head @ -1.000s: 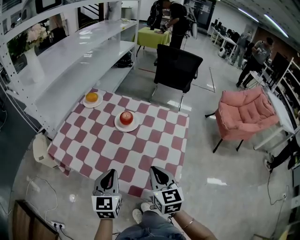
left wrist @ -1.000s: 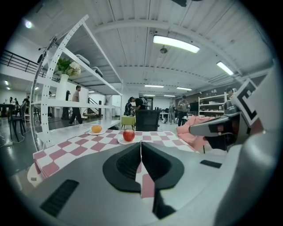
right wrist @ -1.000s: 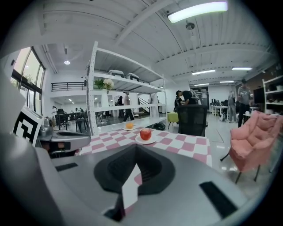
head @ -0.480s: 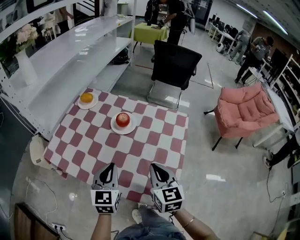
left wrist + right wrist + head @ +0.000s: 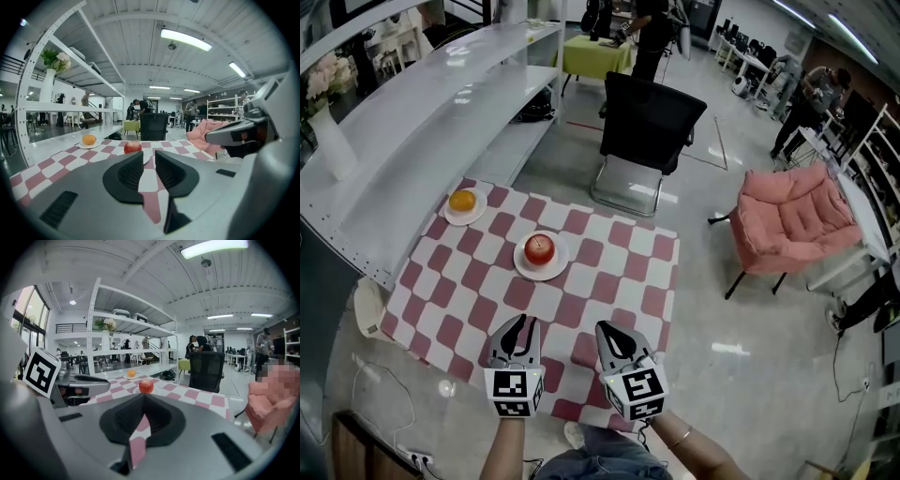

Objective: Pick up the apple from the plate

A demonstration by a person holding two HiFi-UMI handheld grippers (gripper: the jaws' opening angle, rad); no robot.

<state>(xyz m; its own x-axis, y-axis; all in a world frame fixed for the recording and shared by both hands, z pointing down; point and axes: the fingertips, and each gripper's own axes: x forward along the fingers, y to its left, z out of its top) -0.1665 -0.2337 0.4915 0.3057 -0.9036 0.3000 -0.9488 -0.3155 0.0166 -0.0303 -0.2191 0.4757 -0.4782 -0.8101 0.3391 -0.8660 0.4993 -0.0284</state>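
The left gripper's (image 5: 522, 323) empty jaws are just opening and narrow, needing more width before straddling the mid-frame apple (image 5: 539, 249). The right gripper's (image 5: 605, 329) jaws are touching.

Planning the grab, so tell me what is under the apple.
A white plate lies under the apple, on the checkered tablecloth. Its rim shows; the apple covers its middle.

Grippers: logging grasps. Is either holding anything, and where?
Nothing. The left gripper has just been opening its jaws, empty; the right gripper is shut, empty.
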